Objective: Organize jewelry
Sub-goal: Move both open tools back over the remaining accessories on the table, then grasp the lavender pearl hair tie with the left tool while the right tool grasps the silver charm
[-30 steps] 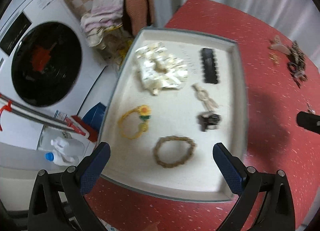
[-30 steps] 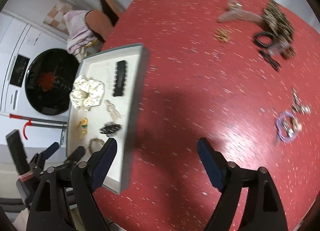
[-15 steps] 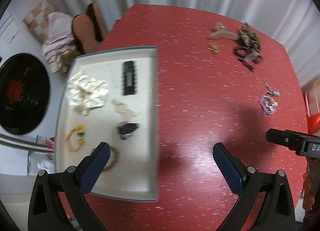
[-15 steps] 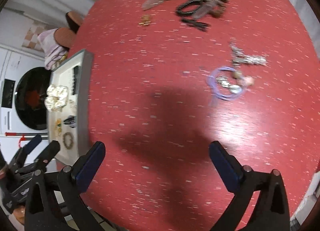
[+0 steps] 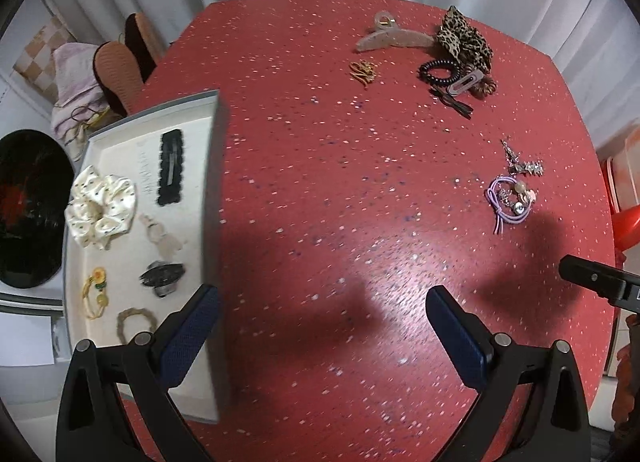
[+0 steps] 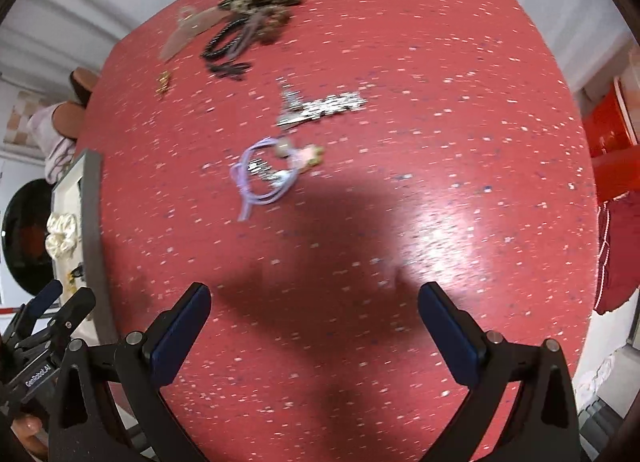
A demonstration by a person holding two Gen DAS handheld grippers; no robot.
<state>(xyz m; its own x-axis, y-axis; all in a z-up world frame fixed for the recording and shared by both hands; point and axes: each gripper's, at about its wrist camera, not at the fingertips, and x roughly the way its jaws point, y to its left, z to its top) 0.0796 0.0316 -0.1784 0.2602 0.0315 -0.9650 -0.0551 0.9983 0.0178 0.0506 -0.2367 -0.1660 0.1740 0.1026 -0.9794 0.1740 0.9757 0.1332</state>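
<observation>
Both claws hang wide apart with nothing in them: the left claw (image 5: pixel 322 324) and the right claw (image 6: pixel 314 322) point down at the red bench (image 5: pixel 340 182). Going from big to small, the bench comes first, then the grey tray (image 5: pixel 212 190) at its left side, which already has a cream scrunchie (image 5: pixel 100 212), a black clip (image 5: pixel 171 166) and some small bracelets inside. Loose things wait on the bench, well apart from the tray. Far off lie a leopard scrunchie (image 5: pixel 464 38) and a long hair claw clip (image 5: pixel 392 38). Nearer the right claw is the purple hair tie (image 6: pixel 264 174), just beside a shiny silver piece (image 6: pixel 320 108). That tie looks like the next pick. It is thin and floppy, so go straight down over the loop, pinch it in the middle, and lift slowly so it does not snag the silver piece.
</observation>
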